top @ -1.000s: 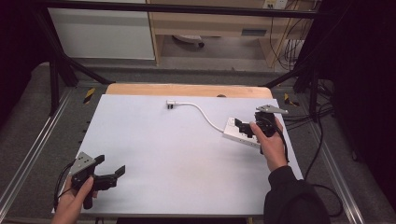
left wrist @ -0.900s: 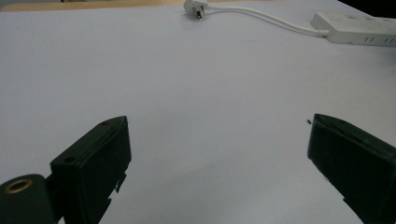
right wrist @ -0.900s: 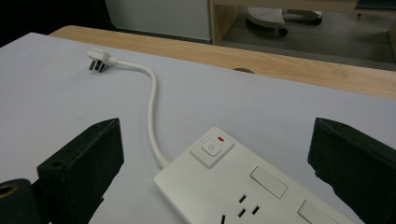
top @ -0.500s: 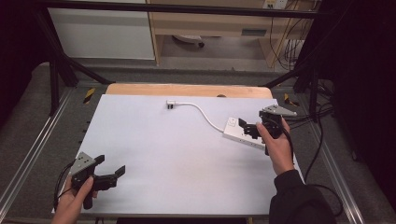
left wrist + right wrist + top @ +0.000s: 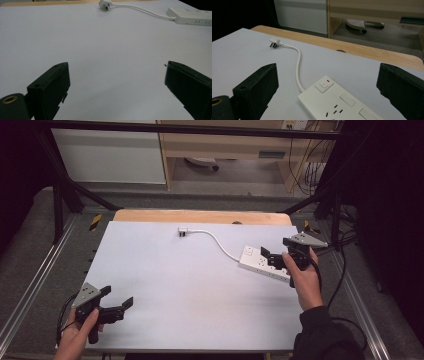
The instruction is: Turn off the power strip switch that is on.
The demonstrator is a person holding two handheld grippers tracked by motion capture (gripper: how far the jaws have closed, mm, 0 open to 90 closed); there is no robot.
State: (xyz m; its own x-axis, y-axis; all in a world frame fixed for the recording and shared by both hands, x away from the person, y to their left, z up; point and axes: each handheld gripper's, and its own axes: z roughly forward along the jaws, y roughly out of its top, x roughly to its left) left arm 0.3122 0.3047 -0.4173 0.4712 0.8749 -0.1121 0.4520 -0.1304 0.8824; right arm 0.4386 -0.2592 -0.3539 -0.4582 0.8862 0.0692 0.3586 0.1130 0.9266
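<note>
Right claw (image 5: 270, 260) hung spread over the power strip (image 5: 337, 101) at 3 o'clock, ungrasped; left claw (image 5: 116, 302) spread, idle.

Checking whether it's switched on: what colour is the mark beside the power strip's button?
Red, clearest in the right gripper view.

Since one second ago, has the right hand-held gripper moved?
Yes. In the high view the right hand-held gripper has shifted toward the table's right edge, from above the white power strip to its right end. Its jaws stand open.
</note>
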